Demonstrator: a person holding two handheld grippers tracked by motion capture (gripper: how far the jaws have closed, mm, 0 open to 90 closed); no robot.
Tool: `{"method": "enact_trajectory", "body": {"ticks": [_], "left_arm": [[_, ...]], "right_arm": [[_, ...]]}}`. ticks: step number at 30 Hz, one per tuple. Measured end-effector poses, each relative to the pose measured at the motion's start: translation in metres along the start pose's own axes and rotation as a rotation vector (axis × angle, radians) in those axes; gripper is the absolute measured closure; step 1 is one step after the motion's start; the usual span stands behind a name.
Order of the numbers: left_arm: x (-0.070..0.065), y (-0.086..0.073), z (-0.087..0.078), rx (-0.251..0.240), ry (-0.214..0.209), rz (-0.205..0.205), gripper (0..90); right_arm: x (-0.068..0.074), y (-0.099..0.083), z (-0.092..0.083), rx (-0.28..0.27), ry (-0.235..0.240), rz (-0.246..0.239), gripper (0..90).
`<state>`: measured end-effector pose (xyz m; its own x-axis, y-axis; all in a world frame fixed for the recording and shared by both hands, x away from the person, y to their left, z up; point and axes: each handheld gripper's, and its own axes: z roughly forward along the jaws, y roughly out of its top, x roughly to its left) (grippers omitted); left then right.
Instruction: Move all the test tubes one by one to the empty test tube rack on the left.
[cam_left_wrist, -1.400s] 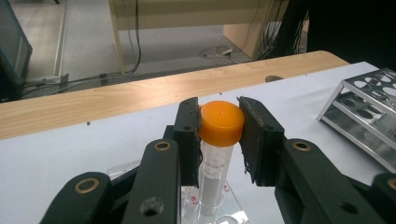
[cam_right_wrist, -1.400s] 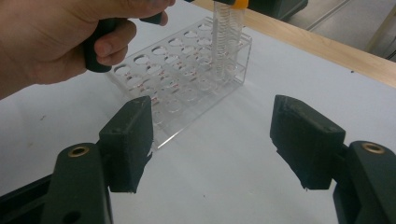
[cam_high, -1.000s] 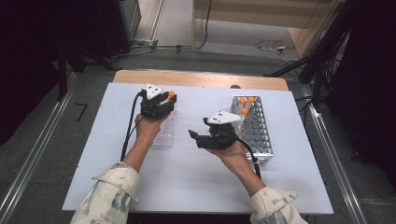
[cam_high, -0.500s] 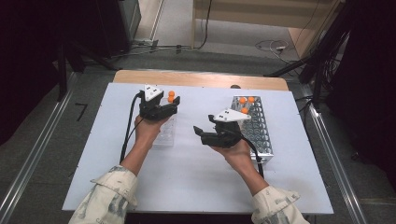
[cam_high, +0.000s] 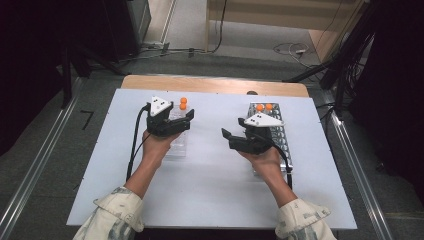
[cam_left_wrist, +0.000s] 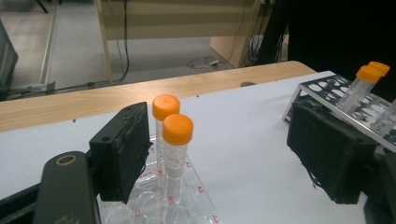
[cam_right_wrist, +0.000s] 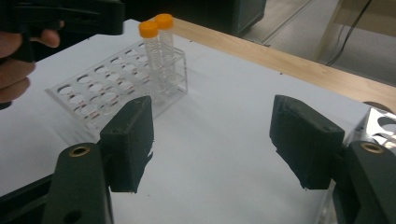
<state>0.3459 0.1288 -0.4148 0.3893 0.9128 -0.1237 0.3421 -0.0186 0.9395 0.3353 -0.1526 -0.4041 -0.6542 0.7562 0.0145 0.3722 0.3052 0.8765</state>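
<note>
Left tongs (cam_high: 186, 119): spread, jaws just opened, freeing upright orange-capped tube (cam_left_wrist: 176, 154) in clear rack (cam_right_wrist: 116, 93).
Right tongs (cam_high: 231, 136): spread, empty, nearer metal rack (cam_high: 274, 131) tubes.

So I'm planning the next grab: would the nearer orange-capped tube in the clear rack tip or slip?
The nearer tube looks empty, so probably light. It stands tall above the shallow clear rack, so a sideways nudge may tilt it. Smooth plastic could slip; its ridged cap likely grips better.

Grey floor (cam_high: 200, 30) with trailing cables (cam_high: 292, 49), pale wooden furniture (cam_high: 280, 12) behind, dark curtains (cam_high: 395, 75) at both sides.
</note>
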Motion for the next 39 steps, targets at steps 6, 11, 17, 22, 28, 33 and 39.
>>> {"method": "enact_trajectory", "body": {"ticks": [6, 11, 17, 22, 28, 33, 39], "left_arm": [[-0.004, -0.003, -0.008, 0.007, -0.01, 0.017, 18.4], [-0.007, -0.01, -0.013, 0.008, -0.002, 0.036, 18.5], [-0.005, -0.011, -0.017, 0.004, -0.008, 0.017, 18.5], [-0.006, -0.01, -0.019, -0.007, -0.007, 0.012, 18.6], [-0.007, -0.011, -0.017, -0.003, -0.01, 0.012, 18.6], [-0.007, -0.012, -0.017, 0.001, -0.017, 0.009, 18.6], [-0.007, -0.012, -0.016, 0.006, -0.018, 0.011, 18.8]], "right_arm": [[-0.012, -0.002, -0.005, -0.009, -0.038, 0.013, 29.0], [-0.024, -0.003, -0.009, -0.023, -0.076, 0.028, 29.0], [-0.04, -0.005, -0.013, -0.036, -0.123, 0.056, 29.2], [-0.052, -0.013, -0.013, -0.053, -0.178, 0.068, 30.2], [-0.064, -0.02, -0.017, -0.073, -0.217, 0.09, 31.5], [-0.068, -0.023, -0.015, -0.048, -0.222, 0.104, 32.8], [-0.072, -0.026, -0.01, -0.009, -0.223, 0.114, 37.4]]}}
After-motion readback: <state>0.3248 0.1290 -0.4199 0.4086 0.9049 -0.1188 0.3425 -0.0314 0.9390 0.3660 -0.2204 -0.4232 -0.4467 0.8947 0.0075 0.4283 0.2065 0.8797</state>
